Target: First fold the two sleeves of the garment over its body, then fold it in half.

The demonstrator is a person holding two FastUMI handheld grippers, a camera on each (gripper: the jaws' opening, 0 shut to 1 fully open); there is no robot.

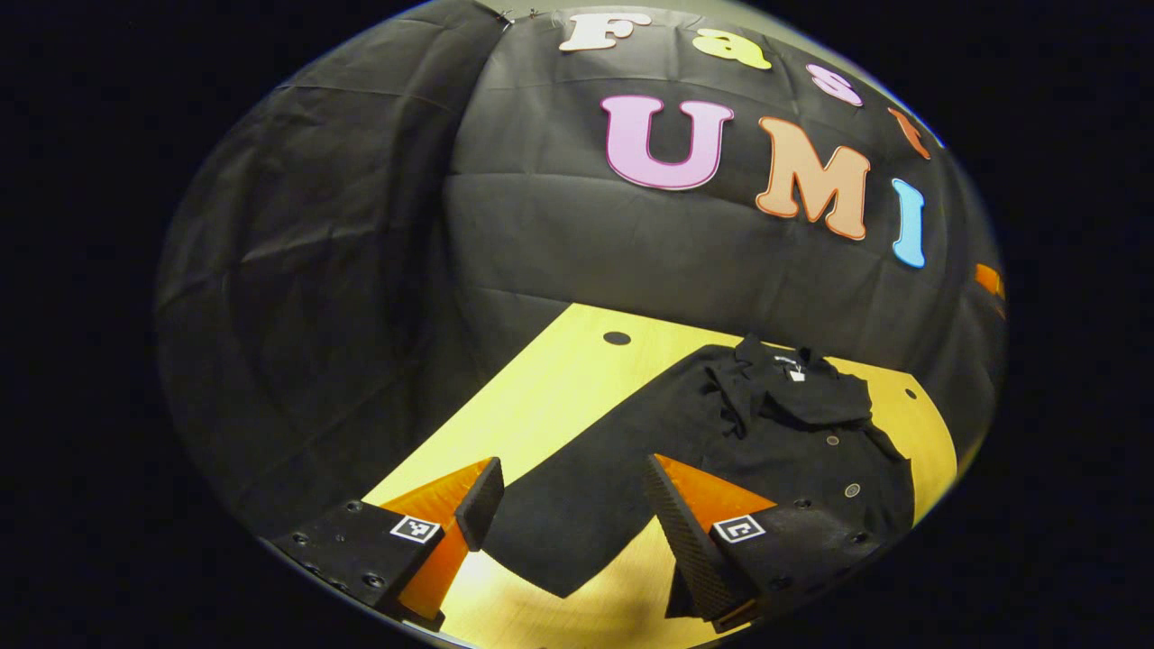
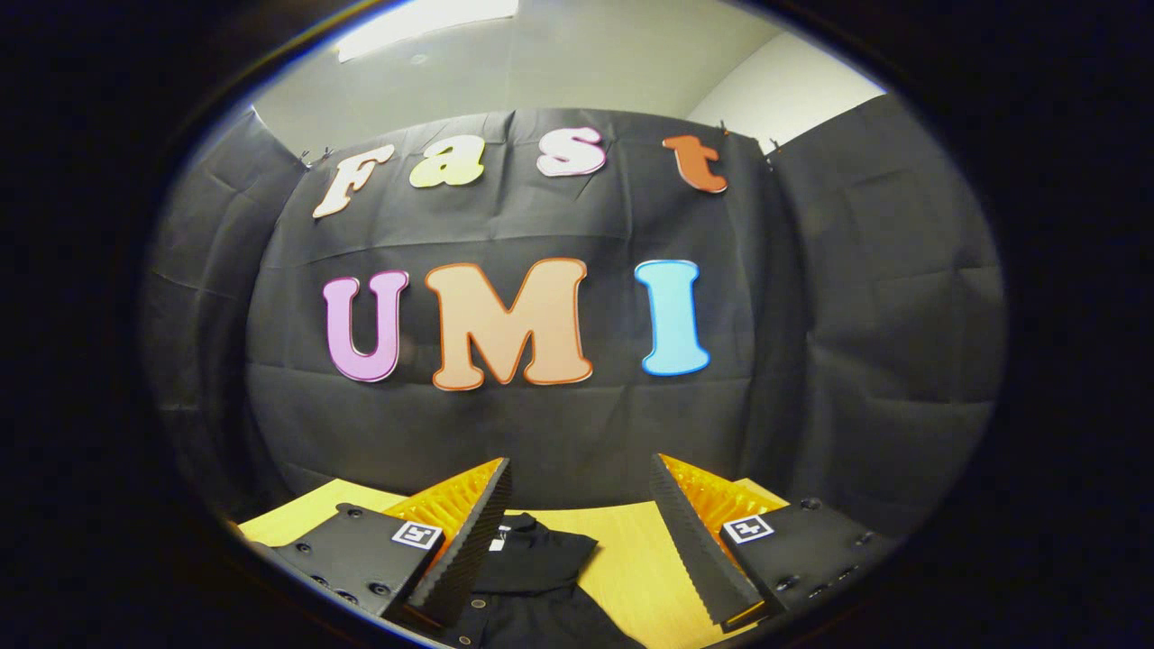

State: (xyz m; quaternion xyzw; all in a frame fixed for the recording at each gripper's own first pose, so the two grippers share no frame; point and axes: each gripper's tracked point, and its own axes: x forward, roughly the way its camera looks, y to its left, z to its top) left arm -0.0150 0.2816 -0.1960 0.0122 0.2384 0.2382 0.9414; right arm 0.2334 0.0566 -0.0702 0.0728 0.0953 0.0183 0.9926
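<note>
Both the left gripper (image 1: 570,505) and right gripper (image 2: 581,523) gape, holding nothing — the shirt (image 1: 721,451) (soft, limp) wants pinching at a sleeve's edge.

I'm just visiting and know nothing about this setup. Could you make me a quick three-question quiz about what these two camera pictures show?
1. True or false: the left gripper is clamped on the black garment.
2. Multiple choice: what does the garment lie on? A) a black cloth on the floor B) a yellow wooden table C) a metal tray
3. Short answer: in the right gripper view, which part of the garment shows between the fingers of the right gripper?

Key:
1. False. Its fingers stand apart, above the cloth, holding nothing.
2. B.
3. The collar end, with a small white tag at the neck.
</note>
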